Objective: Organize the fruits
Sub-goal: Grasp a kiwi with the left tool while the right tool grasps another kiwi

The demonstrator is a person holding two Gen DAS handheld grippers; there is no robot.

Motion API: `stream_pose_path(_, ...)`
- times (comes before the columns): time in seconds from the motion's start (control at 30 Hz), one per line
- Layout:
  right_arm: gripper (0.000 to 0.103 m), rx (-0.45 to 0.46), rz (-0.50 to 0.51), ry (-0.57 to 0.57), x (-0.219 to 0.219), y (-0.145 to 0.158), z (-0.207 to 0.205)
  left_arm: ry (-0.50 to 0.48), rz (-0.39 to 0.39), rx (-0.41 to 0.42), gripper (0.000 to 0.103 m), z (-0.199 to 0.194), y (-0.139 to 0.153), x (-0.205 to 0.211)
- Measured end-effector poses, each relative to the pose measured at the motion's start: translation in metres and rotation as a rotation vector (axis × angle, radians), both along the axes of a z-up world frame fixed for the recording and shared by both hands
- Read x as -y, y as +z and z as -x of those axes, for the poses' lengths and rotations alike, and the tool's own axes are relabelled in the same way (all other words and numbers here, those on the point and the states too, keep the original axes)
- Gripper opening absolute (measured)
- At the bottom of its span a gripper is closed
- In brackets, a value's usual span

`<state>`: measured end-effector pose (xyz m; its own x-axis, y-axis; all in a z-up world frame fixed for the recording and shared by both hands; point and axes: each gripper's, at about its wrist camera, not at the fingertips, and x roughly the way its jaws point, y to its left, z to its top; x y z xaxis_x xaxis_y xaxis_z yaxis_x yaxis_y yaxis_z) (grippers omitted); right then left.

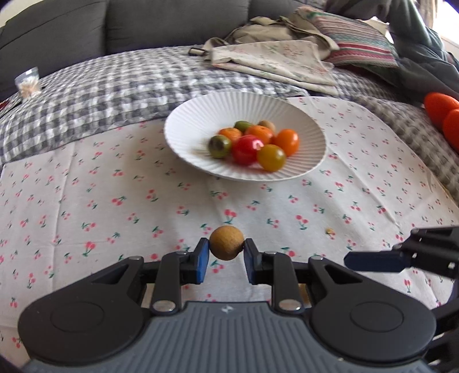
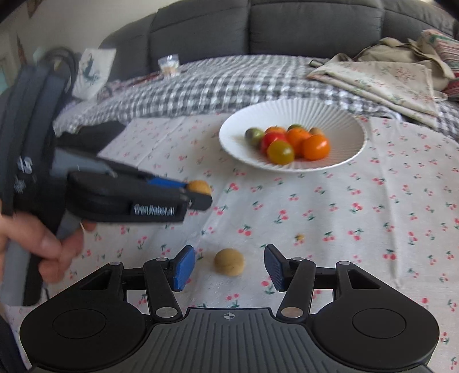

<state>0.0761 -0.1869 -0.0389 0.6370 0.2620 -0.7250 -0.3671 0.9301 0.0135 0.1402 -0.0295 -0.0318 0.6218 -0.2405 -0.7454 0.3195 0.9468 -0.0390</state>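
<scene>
My left gripper [image 1: 226, 252] is shut on a small round tan fruit [image 1: 226, 242], just above the cherry-print cloth [image 1: 114, 186]. The same held fruit [image 2: 198, 187] shows in the right wrist view at the left gripper's tips. My right gripper [image 2: 229, 264] is open, its blue pads [image 2: 183, 268] standing apart on either side of a second tan fruit [image 2: 229, 261] that rests on the cloth without touching them. A white ribbed plate [image 1: 198, 114] further back holds several small tomatoes and fruits in red, orange, yellow and green.
A tiny crumb [image 2: 299, 237] lies on the cloth to the right. Behind the plate are a checked blanket [image 1: 114, 86], folded floral fabric [image 1: 272, 57], a striped cushion [image 1: 358, 43] and a grey sofa [image 1: 143, 23]. Orange round things [image 1: 441, 109] sit at the far right. A hand [image 2: 43, 244] holds the left gripper.
</scene>
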Motion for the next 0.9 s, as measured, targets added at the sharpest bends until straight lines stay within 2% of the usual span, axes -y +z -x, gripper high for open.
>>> stream_pose_path(0.03,0.053,-0.005,0.008,0.002,-0.003,-0.003,-0.002,0.005,0.000,-0.004,0.024,0.000,0.000,-0.001)
stream_pose_path(0.13,0.044,-0.017,0.025,0.006,-0.010,-0.011,-0.006,0.013,0.001,-0.006,0.024,-0.001,-0.001,-0.003)
stream_pose_path(0.23,0.032,-0.024,0.041,0.004,-0.014,-0.017,-0.009,0.013,0.005,-0.006,0.024,0.000,0.000,-0.003)
stream_pose_path(0.27,0.025,-0.027,0.051,0.003,-0.015,-0.019,-0.009,0.012,0.005,-0.005,0.024,0.000,0.000,-0.002)
stream_pose_path(0.53,0.025,-0.005,0.057,-0.011,-0.014,-0.014,-0.008,0.016,0.003,0.001,0.024,0.001,0.001,-0.001)
stream_pose_path(0.9,0.025,0.057,0.001,-0.050,-0.004,0.008,-0.005,0.024,0.012,0.015,0.024,0.001,0.004,-0.003)
